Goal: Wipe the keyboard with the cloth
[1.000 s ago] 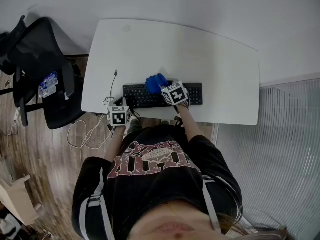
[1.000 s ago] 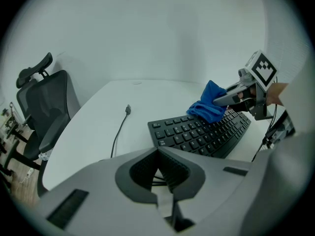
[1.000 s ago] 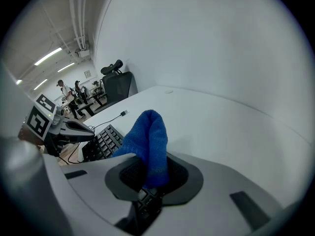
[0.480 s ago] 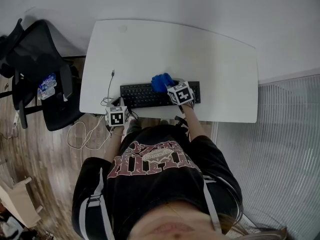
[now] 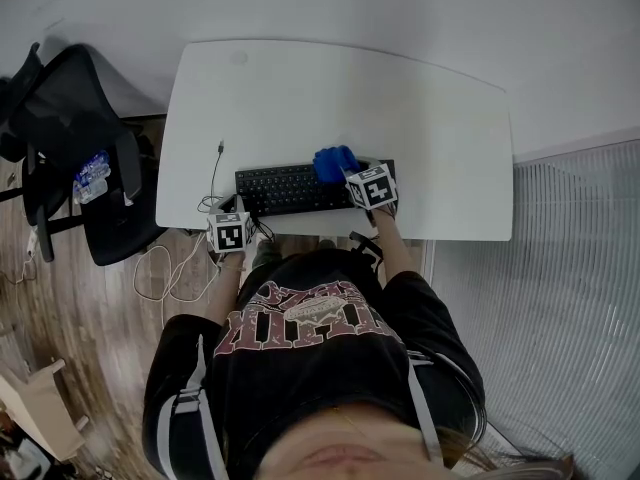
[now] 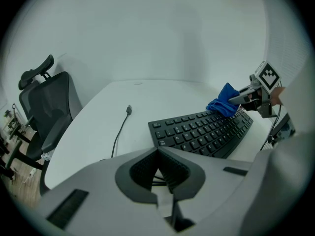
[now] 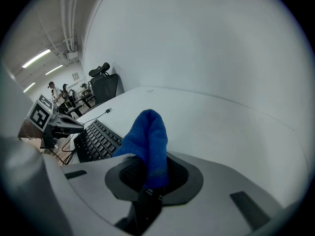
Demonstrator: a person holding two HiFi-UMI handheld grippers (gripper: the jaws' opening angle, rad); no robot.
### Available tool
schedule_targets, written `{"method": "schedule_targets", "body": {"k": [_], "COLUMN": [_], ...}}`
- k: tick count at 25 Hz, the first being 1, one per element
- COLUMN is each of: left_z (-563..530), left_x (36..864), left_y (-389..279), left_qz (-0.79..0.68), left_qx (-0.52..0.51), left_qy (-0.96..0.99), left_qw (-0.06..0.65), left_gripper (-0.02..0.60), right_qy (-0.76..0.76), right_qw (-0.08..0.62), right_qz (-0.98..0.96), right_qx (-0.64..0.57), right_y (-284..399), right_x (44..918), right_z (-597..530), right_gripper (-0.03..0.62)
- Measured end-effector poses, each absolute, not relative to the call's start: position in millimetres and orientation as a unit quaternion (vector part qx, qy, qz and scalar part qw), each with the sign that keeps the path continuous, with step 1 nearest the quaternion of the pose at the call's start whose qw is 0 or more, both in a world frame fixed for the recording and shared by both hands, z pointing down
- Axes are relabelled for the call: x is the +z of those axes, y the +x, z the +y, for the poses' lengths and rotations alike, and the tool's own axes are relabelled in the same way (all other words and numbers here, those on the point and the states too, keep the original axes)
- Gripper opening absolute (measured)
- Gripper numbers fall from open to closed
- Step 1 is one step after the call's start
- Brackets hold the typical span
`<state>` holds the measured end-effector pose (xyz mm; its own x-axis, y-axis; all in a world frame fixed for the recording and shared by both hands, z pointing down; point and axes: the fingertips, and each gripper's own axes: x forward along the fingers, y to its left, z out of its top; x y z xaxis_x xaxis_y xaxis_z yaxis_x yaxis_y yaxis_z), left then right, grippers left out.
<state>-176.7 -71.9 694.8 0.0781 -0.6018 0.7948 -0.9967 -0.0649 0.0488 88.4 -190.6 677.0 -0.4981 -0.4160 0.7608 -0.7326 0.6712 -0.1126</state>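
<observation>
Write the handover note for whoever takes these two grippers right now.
Right gripper: shut on the blue cloth, which rests on the right part of the keyboard.
Left gripper: shut, empty, near the keyboard's left end.
Done: cloth gripped and on the keys; how much is wiped cannot be told.
To do: sweep the cloth over the keys.

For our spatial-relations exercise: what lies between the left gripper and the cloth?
The keyboard, from near the left gripper up to the cloth, in the left gripper view.
</observation>
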Motion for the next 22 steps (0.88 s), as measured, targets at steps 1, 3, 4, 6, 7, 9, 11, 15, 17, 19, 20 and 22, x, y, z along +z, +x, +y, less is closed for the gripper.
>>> {"method": "schedule_targets", "body": {"k": [1,3,4,6,7,9,11,15,17,19,20,22], "left_z": [-72.5,-72.6,-72.1,-70.3,-69.7,-69.4,-70.8,-72.4,-72.2,-71.1,-71.1,-70.6], "left_x": [694.6,694.6,695.0,695.9,696.1,696.2,695.7,695.5,695.6,694.9,694.1,693.6], "left_y": [-176.6,-176.4,-176.5,-177.0,-177.3,-178.1,-178.3,-177.4,-177.2,-177.0,-176.5,-175.4], "left_qz": [-0.604,-0.605,-0.605,-0.606,-0.606,-0.607,-0.608,-0.609,-0.610,-0.611,-0.612,-0.613], "left_qx": [0.309,0.310,0.310,0.310,0.310,0.310,0.310,0.311,0.311,0.311,0.310,0.311], "left_qy": [0.661,0.660,0.659,0.658,0.657,0.656,0.656,0.657,0.656,0.654,0.655,0.653], "left_qw": [0.319,0.320,0.321,0.323,0.323,0.323,0.321,0.318,0.317,0.319,0.318,0.318], "left_gripper": [0.035,0.035,0.035,0.035,0.035,0.035,0.035,0.035,0.035,0.035,0.035,0.035], "right_qy": [0.345,0.348,0.349,0.351,0.352,0.356,0.361,0.372,0.378,0.384,0.387,0.393], "right_qw": [0.364,0.364,0.363,0.363,0.363,0.364,0.364,0.368,0.370,0.370,0.369,0.369], "right_qz": [-0.837,-0.836,-0.836,-0.835,-0.835,-0.833,-0.830,-0.824,-0.820,-0.817,-0.816,-0.812], "right_qx": [0.218,0.219,0.219,0.219,0.218,0.218,0.219,0.219,0.218,0.219,0.220,0.223], "right_y": [91.3,96.9,99.6,104.2,106.6,112.3,119.3,136.7,145.1,152.5,156.6,165.6], "right_x": [676.8,676.3,676.4,677.0,677.1,677.0,676.3,676.9,677.3,676.3,675.7,675.7], "right_z": [-191.1,-191.4,-190.8,-189.0,-188.3,-188.4,-189.4,-190.7,-190.2,-189.6,-189.5,-189.0], "right_gripper": [0.064,0.064,0.064,0.064,0.064,0.064,0.064,0.064,0.064,0.064,0.064,0.064]}}
